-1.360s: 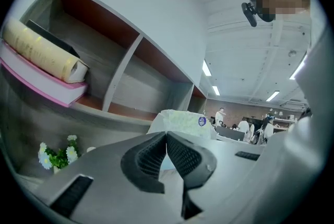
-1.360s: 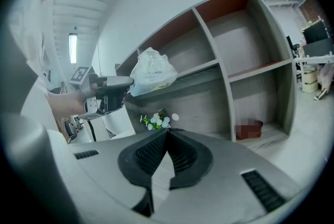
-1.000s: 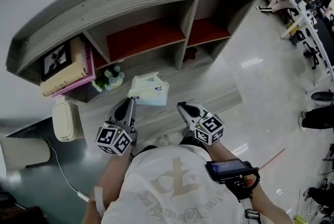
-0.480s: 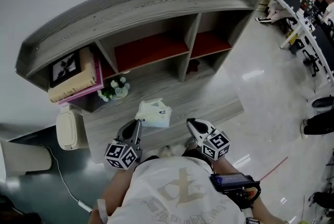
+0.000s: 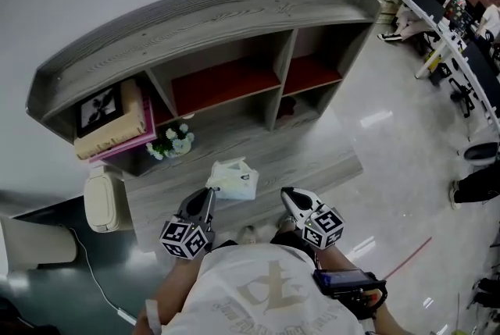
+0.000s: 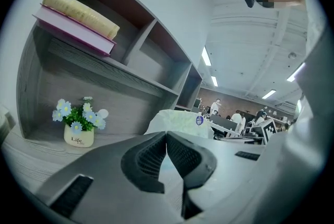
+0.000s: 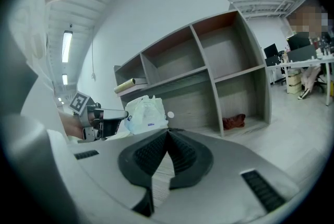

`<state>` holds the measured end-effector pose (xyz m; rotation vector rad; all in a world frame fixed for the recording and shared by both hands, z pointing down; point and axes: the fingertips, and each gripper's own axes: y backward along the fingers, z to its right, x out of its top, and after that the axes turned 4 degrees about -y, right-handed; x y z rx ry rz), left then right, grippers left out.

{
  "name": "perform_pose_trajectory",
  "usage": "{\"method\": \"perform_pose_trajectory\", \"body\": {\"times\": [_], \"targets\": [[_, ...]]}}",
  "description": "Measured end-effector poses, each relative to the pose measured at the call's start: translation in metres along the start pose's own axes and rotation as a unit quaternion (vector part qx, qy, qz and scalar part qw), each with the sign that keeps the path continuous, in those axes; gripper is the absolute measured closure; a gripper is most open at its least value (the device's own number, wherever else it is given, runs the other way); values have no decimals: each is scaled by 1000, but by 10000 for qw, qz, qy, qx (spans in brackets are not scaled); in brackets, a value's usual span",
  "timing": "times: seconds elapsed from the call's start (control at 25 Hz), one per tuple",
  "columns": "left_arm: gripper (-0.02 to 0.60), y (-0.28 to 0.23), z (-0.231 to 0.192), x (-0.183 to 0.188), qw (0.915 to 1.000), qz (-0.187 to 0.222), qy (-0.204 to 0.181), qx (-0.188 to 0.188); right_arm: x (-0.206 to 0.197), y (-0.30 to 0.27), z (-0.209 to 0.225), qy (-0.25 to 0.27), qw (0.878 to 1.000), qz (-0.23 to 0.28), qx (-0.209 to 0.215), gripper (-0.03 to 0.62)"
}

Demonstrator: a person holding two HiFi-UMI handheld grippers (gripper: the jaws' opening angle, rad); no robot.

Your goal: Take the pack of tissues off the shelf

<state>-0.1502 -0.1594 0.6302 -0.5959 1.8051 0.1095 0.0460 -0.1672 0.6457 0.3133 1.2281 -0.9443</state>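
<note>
The pack of tissues (image 5: 233,179), white in a thin plastic wrap, hangs in the air in front of the grey shelf unit (image 5: 203,13), off its lower ledge. My left gripper (image 5: 209,191) is shut on the pack's near left edge. In the left gripper view the pack (image 6: 180,119) shows just past the closed jaws of the left gripper (image 6: 167,135). My right gripper (image 5: 286,193) is shut with nothing in it, to the right of the pack. The right gripper view shows the right gripper (image 7: 167,132), and beyond it the pack (image 7: 146,113) and the left gripper (image 7: 124,114).
Books (image 5: 109,126) and a framed picture (image 5: 98,108) lie in the shelf's left compartment. A small flower pot (image 5: 173,144) stands on the lower ledge. A red cloth (image 5: 285,103) lies in a right compartment. A white bin (image 5: 100,199) is left of the ledge; desks (image 5: 445,21) stand far right.
Both grippers have drawn back from the shelf toward the person. The tissue pack came along in the left gripper, away from the flower pot and off the ledge.
</note>
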Motion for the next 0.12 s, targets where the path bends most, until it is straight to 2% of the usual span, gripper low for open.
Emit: {"method": "perform_pose_trajectory", "body": {"times": [0.12], "targets": [[565,-1,6,-7,9999,-61,2,-81,-4,2,-2,-32,10000,25,-10,591]]}}
